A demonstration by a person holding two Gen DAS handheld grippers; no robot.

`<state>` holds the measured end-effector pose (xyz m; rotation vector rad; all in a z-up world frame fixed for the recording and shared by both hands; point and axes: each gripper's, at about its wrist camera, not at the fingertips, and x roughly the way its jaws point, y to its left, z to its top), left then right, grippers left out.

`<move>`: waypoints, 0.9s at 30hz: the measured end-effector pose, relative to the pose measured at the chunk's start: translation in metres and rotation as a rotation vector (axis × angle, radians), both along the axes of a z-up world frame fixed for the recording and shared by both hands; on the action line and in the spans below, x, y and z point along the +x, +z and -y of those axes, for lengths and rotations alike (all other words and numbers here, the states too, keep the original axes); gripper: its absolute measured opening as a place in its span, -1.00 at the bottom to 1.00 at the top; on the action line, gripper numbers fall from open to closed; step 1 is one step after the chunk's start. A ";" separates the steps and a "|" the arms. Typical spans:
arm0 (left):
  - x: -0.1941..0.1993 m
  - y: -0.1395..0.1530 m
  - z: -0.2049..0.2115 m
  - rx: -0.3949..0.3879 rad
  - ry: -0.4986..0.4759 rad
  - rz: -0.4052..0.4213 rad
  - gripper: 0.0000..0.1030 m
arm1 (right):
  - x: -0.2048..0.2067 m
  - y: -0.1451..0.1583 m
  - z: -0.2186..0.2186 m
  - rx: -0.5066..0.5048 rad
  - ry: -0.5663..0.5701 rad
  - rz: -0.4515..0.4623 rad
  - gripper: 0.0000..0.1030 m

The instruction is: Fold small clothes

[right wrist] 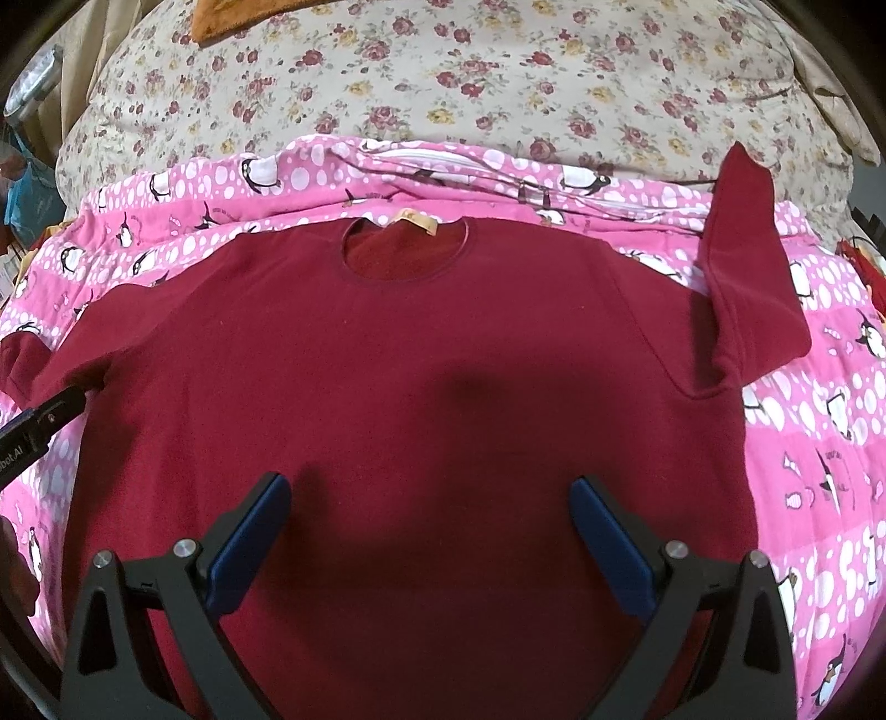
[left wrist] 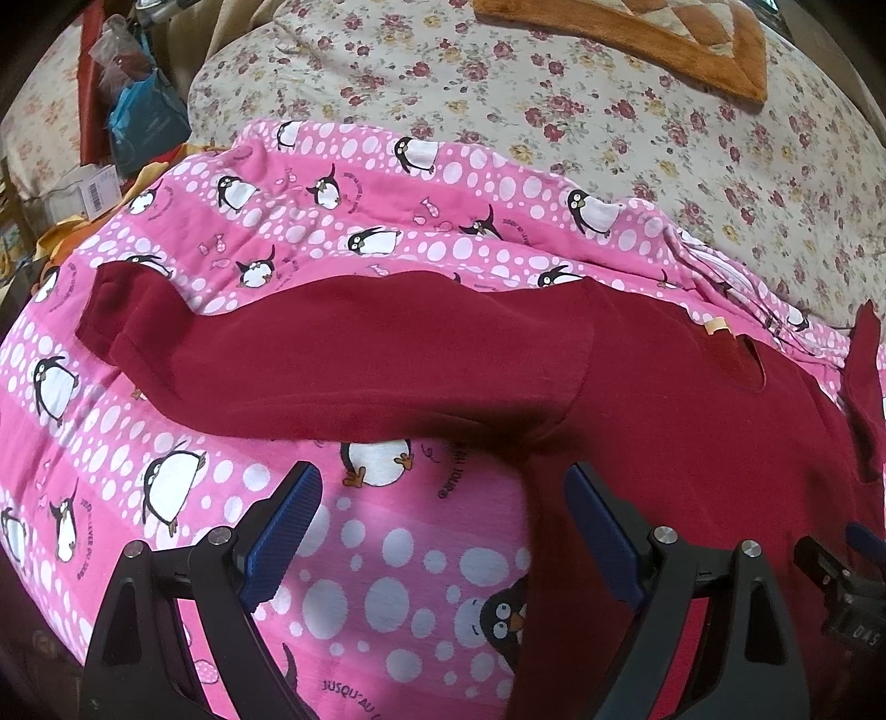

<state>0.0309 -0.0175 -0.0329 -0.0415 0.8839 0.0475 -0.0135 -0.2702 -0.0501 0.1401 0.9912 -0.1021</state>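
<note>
The pink penguin quilt [left wrist: 387,554] carries print: "JUSQU'AU" reads clearly low between the left jaws, and "JOUR" sits upside down just ahead of them, beside a penguin's feet. Off to the right of those jaws, the other gripper's black body [left wrist: 847,598] shows "DAS". In the right wrist view, far left of the jaws, a black gripper body [right wrist: 33,432] reads "bot.AI". The shirt's neck label [right wrist: 412,224] is unreadable.

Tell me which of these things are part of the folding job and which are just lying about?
Part of the job:
- dark red sweater
- left gripper, open
- right gripper, open

Just lying about:
- pink penguin blanket underneath
- floral quilt
- orange mat
- blue bag
</note>
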 end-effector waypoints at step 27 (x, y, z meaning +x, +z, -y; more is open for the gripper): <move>0.016 0.018 -0.070 0.059 0.229 0.015 0.29 | 0.001 -0.001 -0.005 0.002 0.015 -0.005 0.99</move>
